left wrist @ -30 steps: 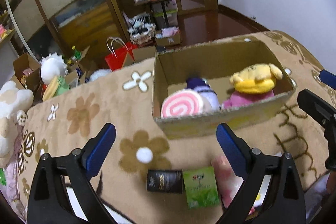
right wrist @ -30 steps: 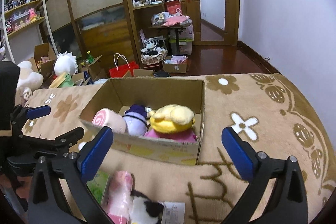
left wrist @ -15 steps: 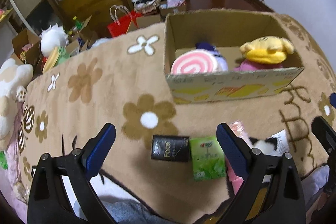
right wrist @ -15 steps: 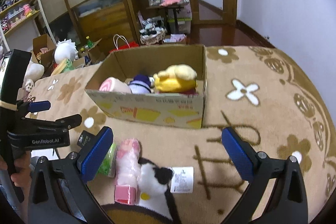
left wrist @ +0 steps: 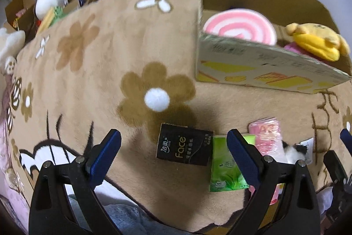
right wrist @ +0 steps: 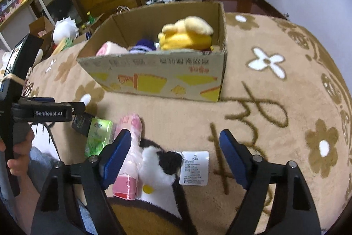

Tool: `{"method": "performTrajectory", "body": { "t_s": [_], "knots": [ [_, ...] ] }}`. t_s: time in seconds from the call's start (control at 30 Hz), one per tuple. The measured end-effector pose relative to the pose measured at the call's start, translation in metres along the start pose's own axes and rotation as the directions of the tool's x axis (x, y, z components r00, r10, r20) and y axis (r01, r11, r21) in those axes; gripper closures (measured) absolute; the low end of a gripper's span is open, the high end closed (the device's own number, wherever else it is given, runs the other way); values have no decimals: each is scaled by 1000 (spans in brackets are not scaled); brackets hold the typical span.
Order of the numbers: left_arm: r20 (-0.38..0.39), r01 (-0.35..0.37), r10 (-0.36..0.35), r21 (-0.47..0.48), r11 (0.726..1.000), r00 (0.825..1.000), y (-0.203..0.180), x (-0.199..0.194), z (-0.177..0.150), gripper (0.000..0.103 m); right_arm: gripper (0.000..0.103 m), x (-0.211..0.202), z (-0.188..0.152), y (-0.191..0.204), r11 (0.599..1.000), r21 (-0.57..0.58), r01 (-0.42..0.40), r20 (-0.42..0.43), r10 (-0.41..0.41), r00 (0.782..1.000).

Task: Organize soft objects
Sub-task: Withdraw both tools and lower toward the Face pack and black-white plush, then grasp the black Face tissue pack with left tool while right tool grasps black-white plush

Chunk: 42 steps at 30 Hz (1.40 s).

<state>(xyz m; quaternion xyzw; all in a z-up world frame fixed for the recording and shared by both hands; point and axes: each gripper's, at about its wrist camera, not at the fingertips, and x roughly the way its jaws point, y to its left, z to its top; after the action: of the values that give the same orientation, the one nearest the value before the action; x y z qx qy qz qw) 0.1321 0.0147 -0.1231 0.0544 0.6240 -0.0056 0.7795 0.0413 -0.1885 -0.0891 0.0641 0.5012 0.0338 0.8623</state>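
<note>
A tan plush blanket [right wrist: 275,124] with brown and white flower patterns carries everything here. On it stands an open cardboard box [right wrist: 158,78] printed with yellow shapes, well back from the near edge. Along the near edge lie a black tissue pack [left wrist: 184,148] marked "Face", touching a green tissue pack [left wrist: 226,171] beside it, then a pink wrapped plush [right wrist: 132,142] with paw pads at its far end, and a black-and-white plush toy [right wrist: 162,166] with a white paper tag [right wrist: 194,167] lying flat just beside it.
</note>
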Motion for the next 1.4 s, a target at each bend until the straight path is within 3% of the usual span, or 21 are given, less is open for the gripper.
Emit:
{"method": "performTrajectory", "body": {
  "t_s": [0.2, 0.27, 0.6, 0.83, 0.9, 0.93, 1.1, 1.4],
  "knots": [
    [-74, -18, 17, -8, 1000, 997, 1, 25, 1, 7, 33, 22, -4, 0, 1000, 10, -25, -84, 25, 996],
    [-92, -28, 27, -9, 1000, 995, 0, 33, 2, 7, 44, 30, -6, 1, 1000, 4, -31, -113, 31, 993],
    [-117, 25, -29, -35, 999, 993, 4, 43, 6, 7, 45, 51, -14, 9, 997, -8, -74, -217, 71, 974],
    [-127, 14, -18, -30, 999, 992, 2, 47, 6, 7, 45, 65, -21, 13, 997, -9, -78, -282, 73, 957],
    [-128, 12, -16, -34, 999, 992, 5, 50, 7, 7, 49, 71, -23, 14, 997, -9, -75, -296, 69, 953],
    [-129, 13, -18, -36, 999, 991, 4, 51, 6, 8, 59, 72, -24, 15, 997, -14, -73, -295, 66, 953],
    [-141, 47, -51, -31, 998, 989, 0, 54, 4, 39, 63, 71, -24, 19, 998, -32, -61, -275, 50, 960],
    [-98, 11, -9, 22, 1000, 995, -10, 45, 0, 39, 67, 57, -22, 15, 999, -27, -32, -196, 26, 980]
  ]
}}
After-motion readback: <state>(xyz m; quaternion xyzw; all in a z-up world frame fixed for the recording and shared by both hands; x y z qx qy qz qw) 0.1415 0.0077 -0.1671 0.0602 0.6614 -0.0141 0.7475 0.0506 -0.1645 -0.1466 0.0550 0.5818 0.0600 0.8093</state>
